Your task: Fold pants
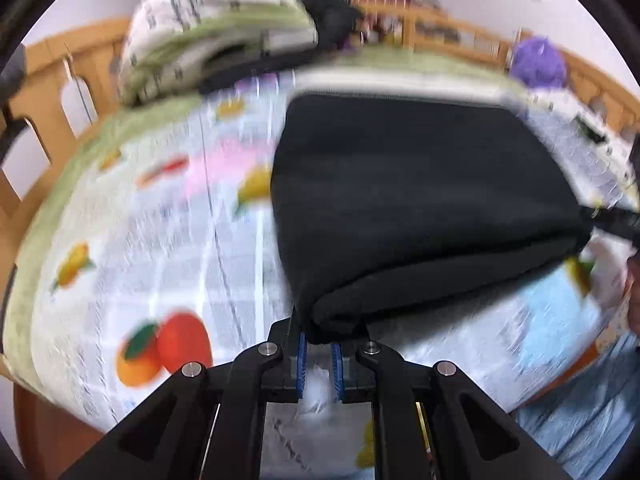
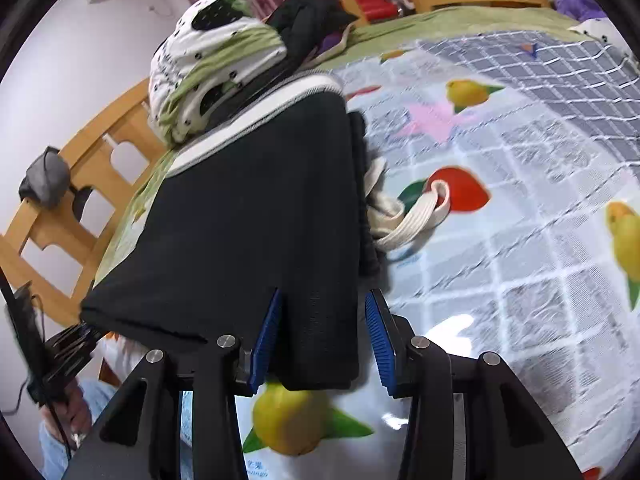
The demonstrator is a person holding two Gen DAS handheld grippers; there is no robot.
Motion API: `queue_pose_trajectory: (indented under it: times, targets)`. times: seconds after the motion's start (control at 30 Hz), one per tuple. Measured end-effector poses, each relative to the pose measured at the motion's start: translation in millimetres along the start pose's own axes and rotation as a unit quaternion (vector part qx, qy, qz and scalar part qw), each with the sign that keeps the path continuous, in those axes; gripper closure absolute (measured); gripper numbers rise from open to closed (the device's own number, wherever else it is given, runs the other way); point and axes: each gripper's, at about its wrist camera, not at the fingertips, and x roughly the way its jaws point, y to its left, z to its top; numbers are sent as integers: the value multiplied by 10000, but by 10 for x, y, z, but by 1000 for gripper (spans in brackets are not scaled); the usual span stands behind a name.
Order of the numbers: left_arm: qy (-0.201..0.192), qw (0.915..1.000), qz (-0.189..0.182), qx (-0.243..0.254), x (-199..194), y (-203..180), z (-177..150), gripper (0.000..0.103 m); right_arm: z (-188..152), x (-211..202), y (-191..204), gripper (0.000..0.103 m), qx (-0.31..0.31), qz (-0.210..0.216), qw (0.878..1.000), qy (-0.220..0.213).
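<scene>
The black pants point(image 1: 420, 200) lie folded into a thick rectangle on a fruit-print bed cover, with a white waistband along the far edge. My left gripper point(image 1: 320, 344) is shut on the near corner of the pants. In the right wrist view the pants point(image 2: 248, 220) fill the middle, with a white drawstring point(image 2: 416, 212) spilling out on the right. My right gripper point(image 2: 324, 344) has its jaws apart around the near edge of the fold, its blue pads point(image 2: 266, 336) clear of the cloth on the right side. The left gripper point(image 2: 76, 344) shows at the far left.
A rolled white and green duvet point(image 1: 208, 36) and dark clothes point(image 2: 308, 16) lie at the head of the bed. A wooden bed frame point(image 2: 80, 184) runs round the mattress. A purple plush point(image 1: 538, 62) sits at the far right. The person's jeans point(image 1: 580, 420) are at the near edge.
</scene>
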Motion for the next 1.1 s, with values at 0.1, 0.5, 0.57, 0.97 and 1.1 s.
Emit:
queue_pose_trajectory:
  times: [0.1, 0.5, 0.57, 0.97, 1.1]
  targets:
    - [50, 9998, -151, -144, -72, 74, -116, 86, -66, 28, 108, 61, -266, -148, 9995, 34]
    - [-758, 9943, -649, -388, -613, 144, 309, 65, 51, -319, 399, 61, -860, -131, 9928, -827]
    - [-809, 9941, -670, -264, -479, 44, 477, 65, 40, -265, 503, 61, -1048, -185, 9906, -861]
    - [-269, 9939, -1039, -268, -144, 99, 295, 57, -153, -117, 563, 65, -1764, -681, 9813, -349]
    - [-294, 9921, -1121, -480, -14, 194, 704, 56, 271, -195, 618, 60, -1551, -468, 9843, -703]
